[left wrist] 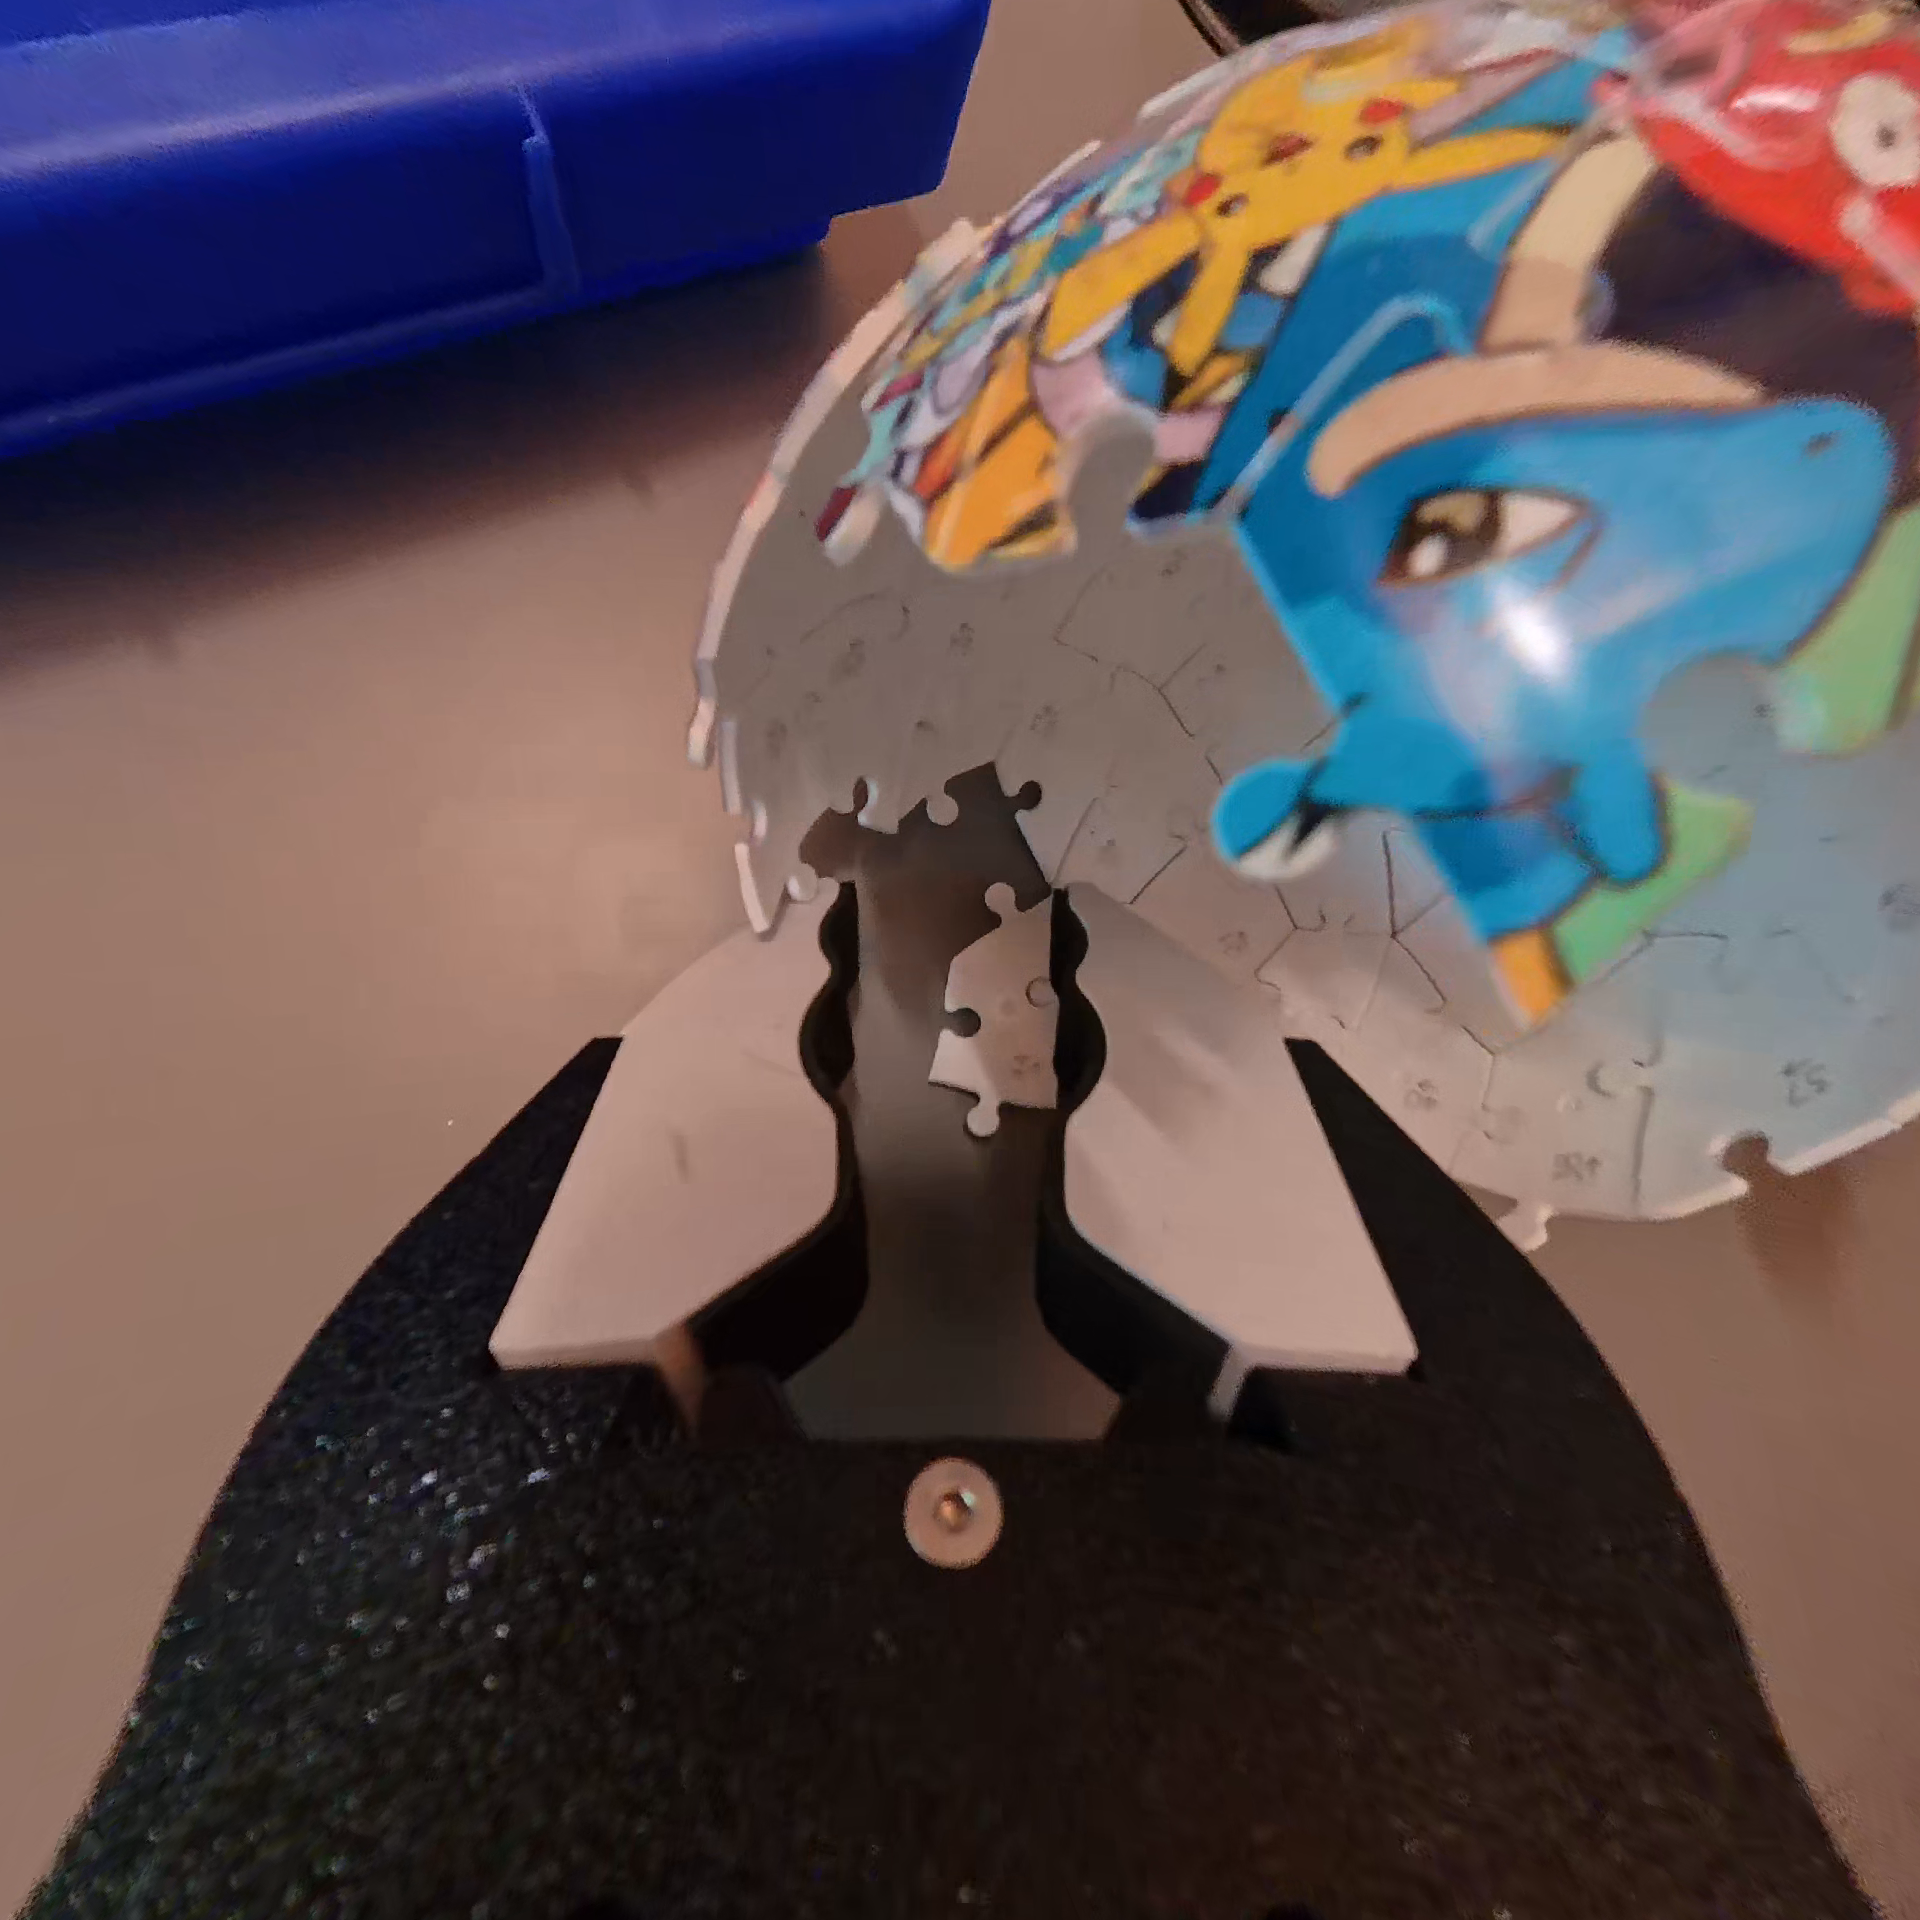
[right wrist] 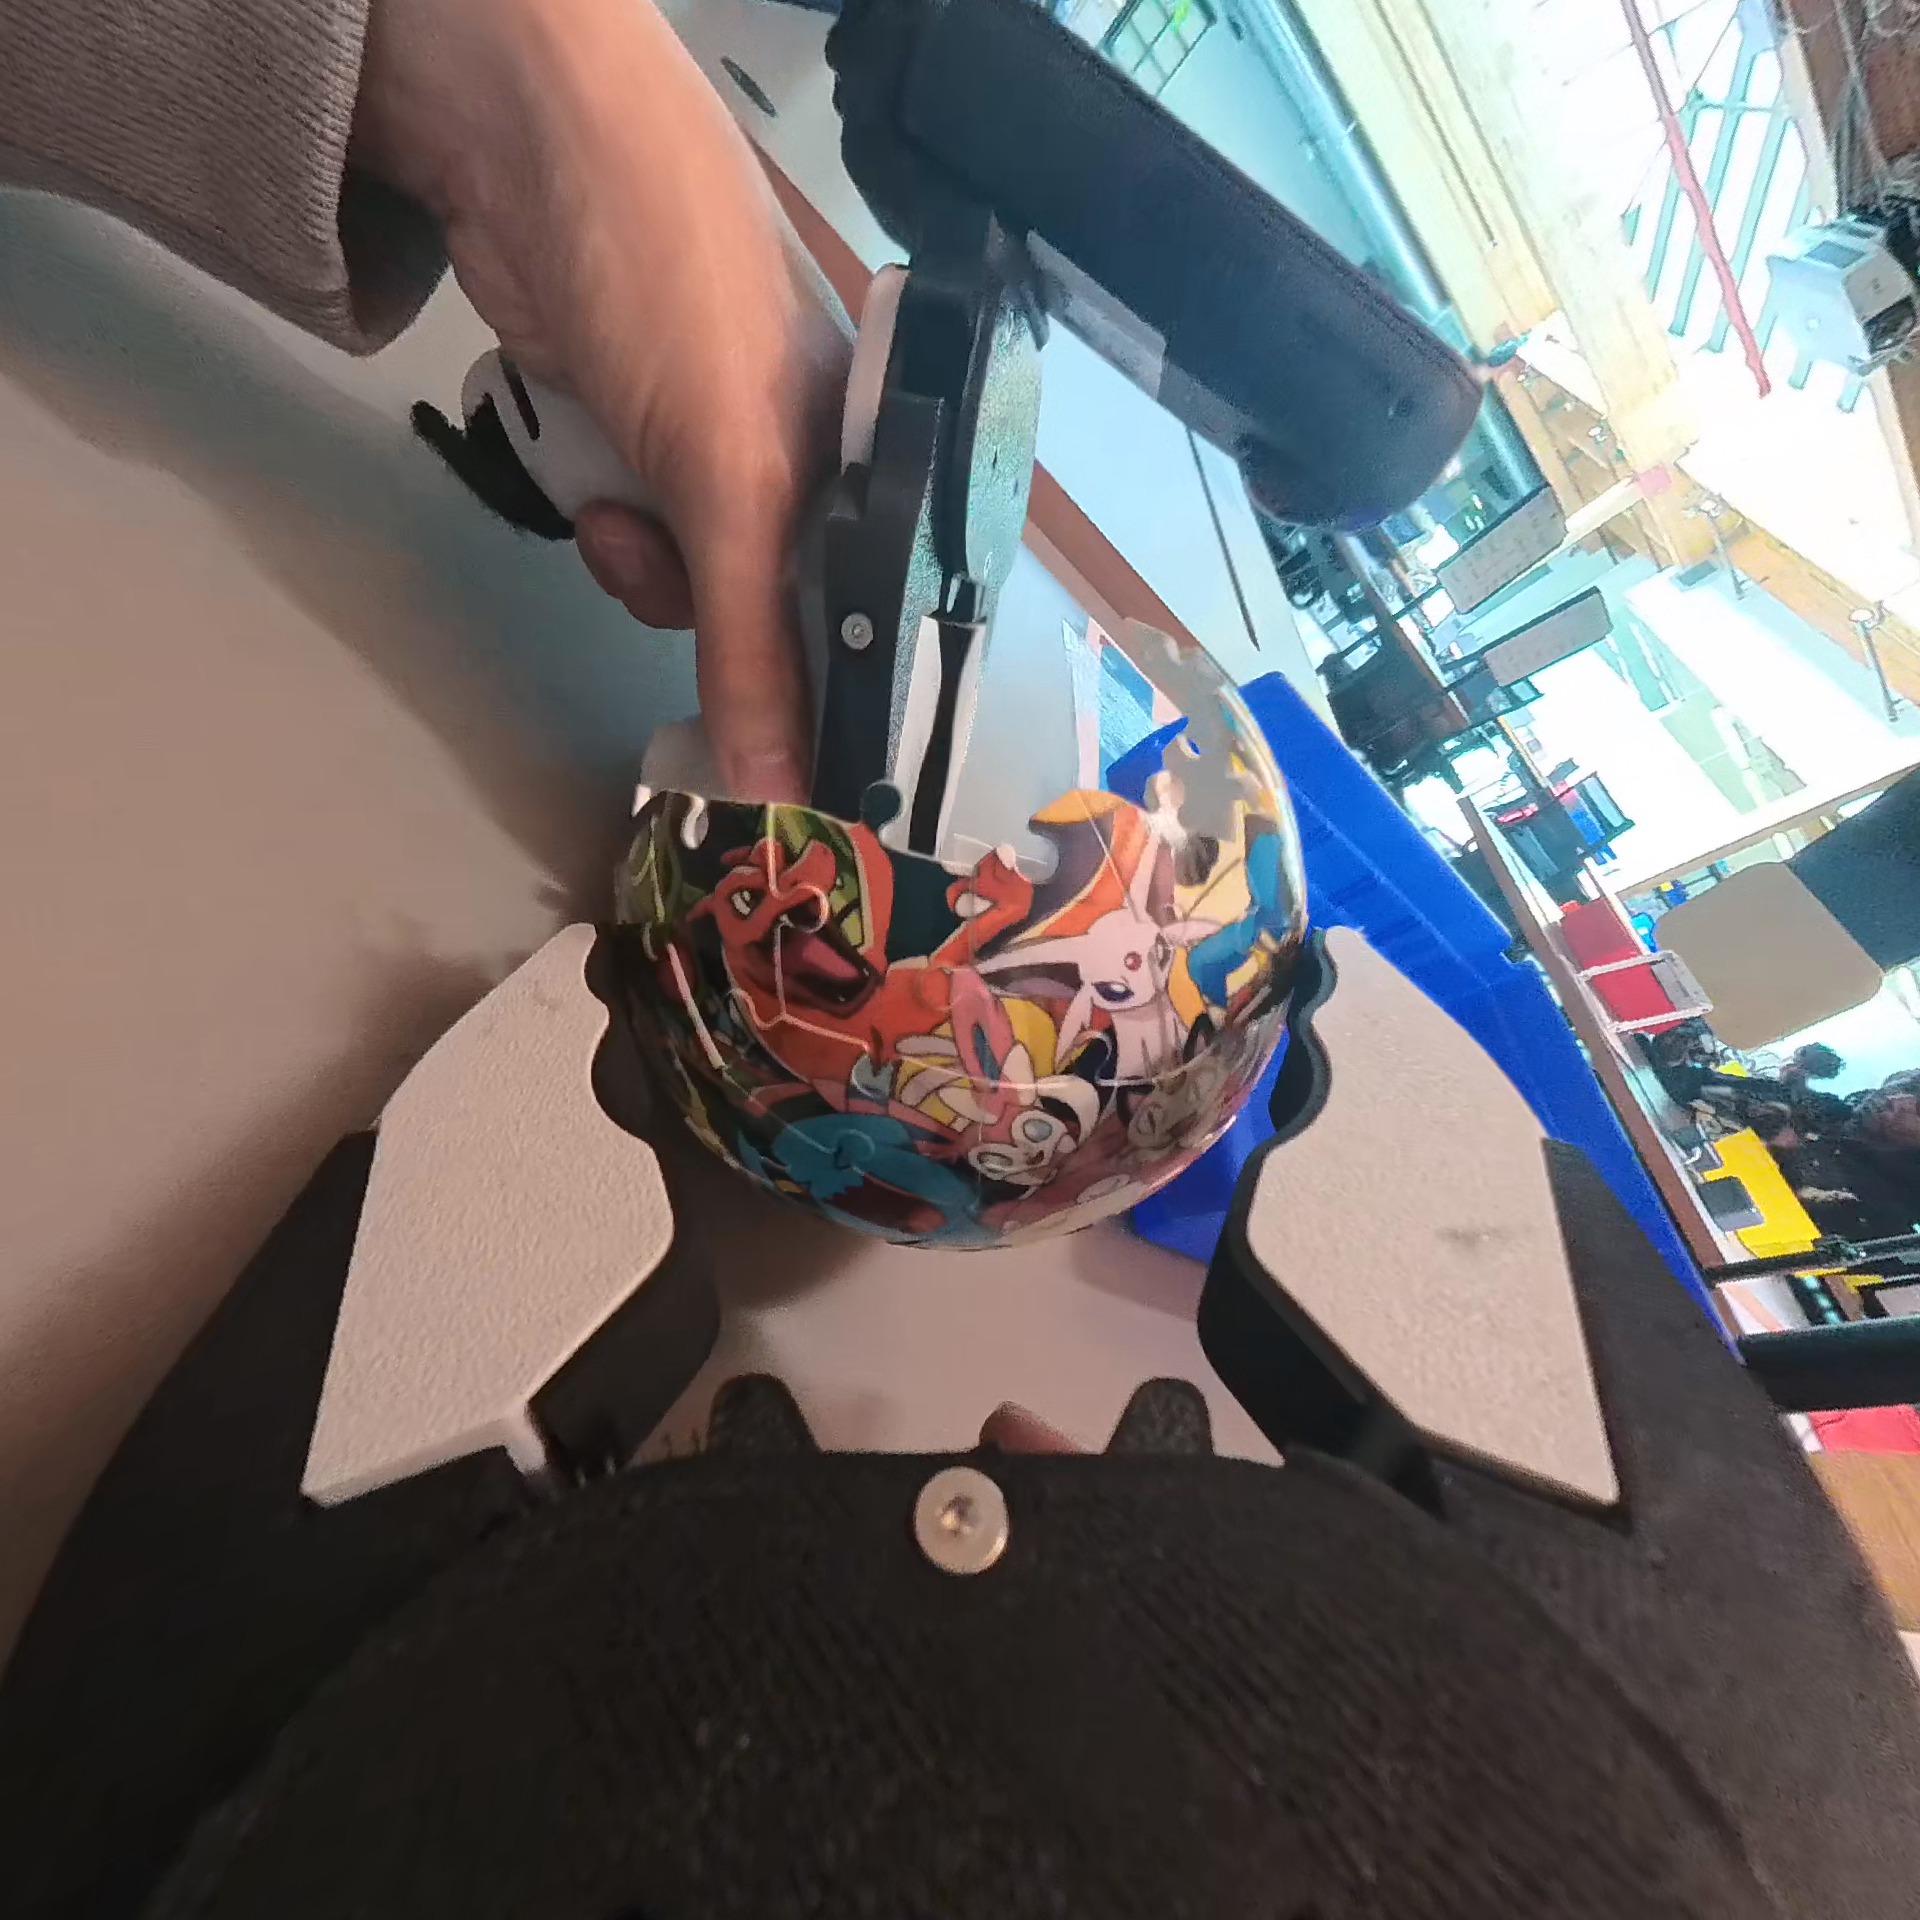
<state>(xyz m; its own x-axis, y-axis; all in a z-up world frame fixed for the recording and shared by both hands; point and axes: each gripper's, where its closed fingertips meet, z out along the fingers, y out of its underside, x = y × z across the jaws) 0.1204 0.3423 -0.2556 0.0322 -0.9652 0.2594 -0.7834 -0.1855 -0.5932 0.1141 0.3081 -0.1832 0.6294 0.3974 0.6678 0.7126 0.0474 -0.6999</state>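
1. Blue plastic box (left wrist: 416, 187) across the upper left of the left wrist view, on a tan table (left wrist: 260, 831); seen again at centre right of the right wrist view, behind the ball.
2. Half-built puzzle ball (right wrist: 956, 1018), cartoon-printed, cradled mid-frame between the widely spread jaws of the right gripper (right wrist: 956, 1049), both fingers touching its sides; jagged open rim facing up.
3. Left gripper (left wrist: 951, 997) narrowed to a slim gap, pinching a single grey puzzle piece (left wrist: 1003, 1023) just below the shell's notched lower edge; open tabletop to the left.
4. Hand (right wrist: 644, 343) at upper left, holding the far gripper.
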